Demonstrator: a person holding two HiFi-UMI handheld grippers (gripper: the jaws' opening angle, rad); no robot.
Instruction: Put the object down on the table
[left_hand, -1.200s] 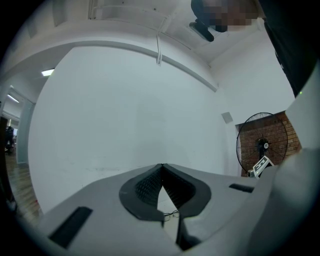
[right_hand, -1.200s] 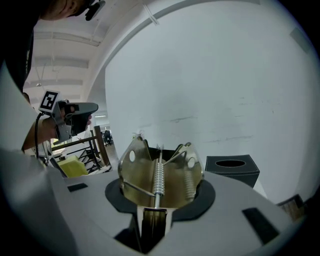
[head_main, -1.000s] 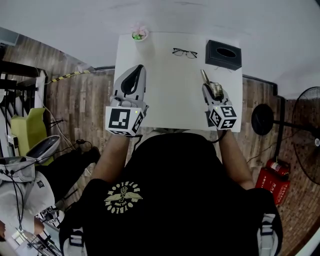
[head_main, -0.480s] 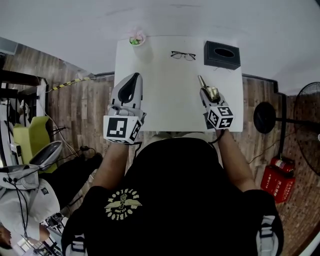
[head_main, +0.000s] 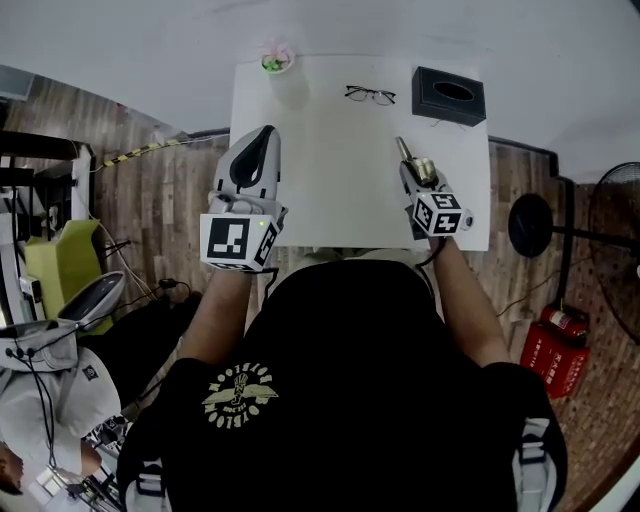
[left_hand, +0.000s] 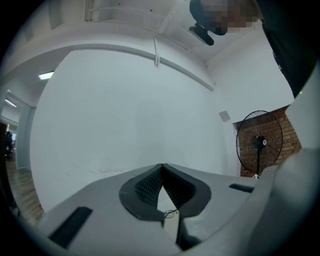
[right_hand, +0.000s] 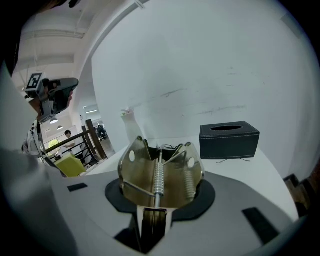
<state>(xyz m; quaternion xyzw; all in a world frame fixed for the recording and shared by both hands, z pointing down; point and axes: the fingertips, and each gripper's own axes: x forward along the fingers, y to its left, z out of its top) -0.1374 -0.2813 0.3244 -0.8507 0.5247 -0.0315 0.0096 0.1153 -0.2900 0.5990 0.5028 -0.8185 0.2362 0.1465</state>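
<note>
My right gripper (head_main: 415, 182) is shut on a brass-coloured metal spring clip (head_main: 404, 150), held low over the right side of the white table (head_main: 330, 150). In the right gripper view the clip (right_hand: 142, 172) stands between the jaws of the right gripper (right_hand: 159, 197), its spring and two pierced plates facing the camera. My left gripper (head_main: 263, 135) hovers at the table's left edge, shut and empty. In the left gripper view the tips of the left gripper (left_hand: 161, 167) meet with nothing between them.
A black tissue box (head_main: 449, 95) stands at the far right corner, also the tissue box (right_hand: 229, 139) ahead of the clip. Glasses (head_main: 370, 95) lie at the back middle, a small potted plant (head_main: 276, 62) at the back left. A floor fan (head_main: 610, 250) stands right of the table.
My right gripper has sunk towards the table with the clip still in it. The left gripper has hardly moved.
</note>
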